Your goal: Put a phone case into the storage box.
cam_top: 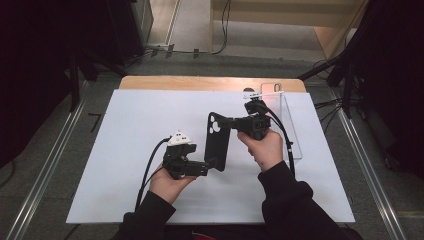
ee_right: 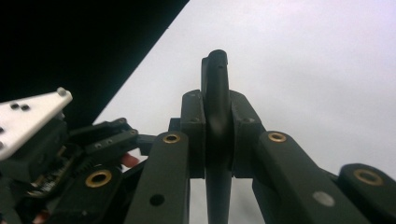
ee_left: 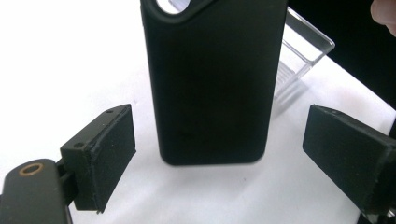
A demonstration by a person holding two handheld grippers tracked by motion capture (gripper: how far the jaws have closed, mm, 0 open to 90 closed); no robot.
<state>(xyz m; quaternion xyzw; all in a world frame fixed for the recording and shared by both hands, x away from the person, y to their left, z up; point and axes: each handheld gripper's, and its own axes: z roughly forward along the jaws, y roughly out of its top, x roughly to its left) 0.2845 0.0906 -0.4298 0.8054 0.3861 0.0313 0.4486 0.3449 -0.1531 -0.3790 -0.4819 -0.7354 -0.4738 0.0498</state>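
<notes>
One grip is made, the right gripper (cam_top: 231, 121) clamping the black phone case (cam_top: 218, 142) edge-on above the table, while the left gripper (cam_top: 212, 165) waits wide open around its lower end, not yet closed.

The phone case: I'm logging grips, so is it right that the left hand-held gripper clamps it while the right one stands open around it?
No, the sides are swapped. The right hand-held gripper clamps the phone case, as the right gripper view shows; the left hand-held gripper stands open around it.

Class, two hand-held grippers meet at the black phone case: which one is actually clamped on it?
The right hand-held gripper: its pads press both faces of the black phone case. The left hand-held gripper stands open around it.
</notes>
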